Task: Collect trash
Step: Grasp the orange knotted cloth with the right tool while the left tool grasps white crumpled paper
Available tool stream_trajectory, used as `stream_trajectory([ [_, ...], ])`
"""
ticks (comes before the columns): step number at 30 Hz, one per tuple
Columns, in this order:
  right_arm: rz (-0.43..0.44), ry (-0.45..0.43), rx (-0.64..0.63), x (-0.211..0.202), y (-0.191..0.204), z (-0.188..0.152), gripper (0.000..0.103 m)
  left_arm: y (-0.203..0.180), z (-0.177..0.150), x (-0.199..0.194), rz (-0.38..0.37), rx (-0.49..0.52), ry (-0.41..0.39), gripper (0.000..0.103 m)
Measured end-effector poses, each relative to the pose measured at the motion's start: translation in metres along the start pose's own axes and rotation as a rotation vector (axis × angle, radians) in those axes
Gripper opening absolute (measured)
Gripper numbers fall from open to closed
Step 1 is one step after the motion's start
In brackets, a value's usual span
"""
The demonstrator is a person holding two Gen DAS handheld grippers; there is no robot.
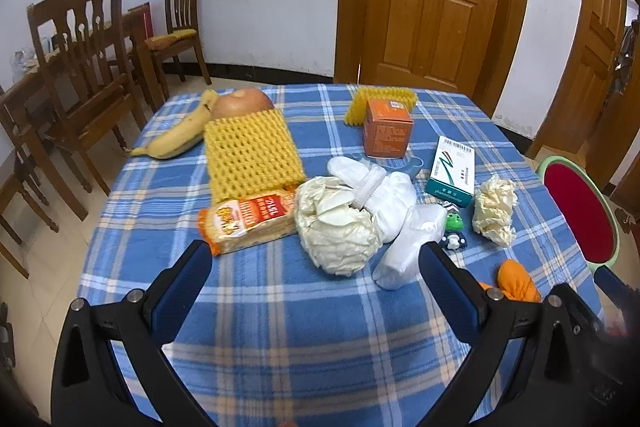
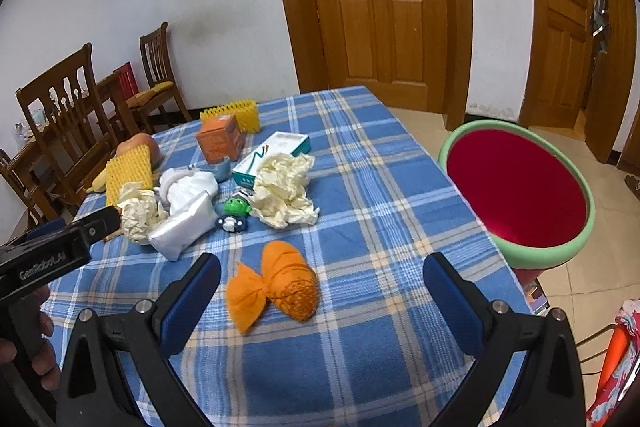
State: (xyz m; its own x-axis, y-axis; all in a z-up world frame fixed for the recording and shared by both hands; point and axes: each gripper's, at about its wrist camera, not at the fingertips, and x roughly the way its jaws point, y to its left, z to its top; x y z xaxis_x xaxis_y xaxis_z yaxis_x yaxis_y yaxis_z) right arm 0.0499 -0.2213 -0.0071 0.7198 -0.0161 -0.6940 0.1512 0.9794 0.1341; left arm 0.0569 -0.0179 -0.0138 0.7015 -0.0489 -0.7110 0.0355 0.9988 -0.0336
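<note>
Both grippers are hovering over a table (image 1: 280, 327) covered in a blue plaid cloth, and both are holding their jaws wide apart with nothing between them. In the left wrist view, the left gripper (image 1: 316, 259) is pointing toward 12 o'clock at a crumpled cream paper ball (image 1: 336, 227), which is lying just beyond the fingertips and touching a bundle of white wrappers (image 1: 392, 195) at its 2 o'clock. At 10 o'clock from the ball a snack packet (image 1: 248, 219) is resting against a yellow foam net (image 1: 250, 155), with a banana (image 1: 176, 139) and a round fruit (image 1: 242, 101) farther out. An orange box (image 1: 388, 131) is standing upright toward 1 o'clock, a second yellow foam net (image 1: 382, 99) behind it, and a white and teal carton (image 1: 452, 171) is lying flat at 2 o'clock beside another crumpled paper wad (image 1: 494, 211). A small green toy (image 1: 454, 227) is sitting between the wrappers and that wad. In the right wrist view, the right gripper (image 2: 320, 275) is framing an orange twisted wrapper (image 2: 280, 287), which is lying on the cloth between the fingertips without touching either one. A red bowl with a green rim (image 2: 516, 187) is sitting off the table edge at 2 o'clock. A hand (image 2: 24, 343) is gripping the left gripper's handle at 9 o'clock.
</note>
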Motion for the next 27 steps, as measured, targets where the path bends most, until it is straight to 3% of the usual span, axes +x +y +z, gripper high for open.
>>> stream_trajectory([
  [8, 0.030, 0.056, -0.024, 0.017, 0.001, -0.004, 0.101, -0.003, 0.005, 0.030, -0.032, -0.020, 0.060, 0.086],
  [12, 0.048, 0.088, -0.024, 0.027, 0.002, -0.006, 0.088, -0.004, 0.005, 0.038, -0.040, -0.030, 0.081, 0.076],
  [17, 0.071, 0.112, -0.026, 0.033, 0.001, -0.010, 0.070, -0.001, 0.003, 0.047, -0.095, -0.052, 0.101, 0.049],
  [27, 0.170, 0.133, -0.008, 0.036, 0.000, -0.012, 0.035, 0.003, 0.002, 0.029, -0.139, -0.072, 0.064, 0.044],
])
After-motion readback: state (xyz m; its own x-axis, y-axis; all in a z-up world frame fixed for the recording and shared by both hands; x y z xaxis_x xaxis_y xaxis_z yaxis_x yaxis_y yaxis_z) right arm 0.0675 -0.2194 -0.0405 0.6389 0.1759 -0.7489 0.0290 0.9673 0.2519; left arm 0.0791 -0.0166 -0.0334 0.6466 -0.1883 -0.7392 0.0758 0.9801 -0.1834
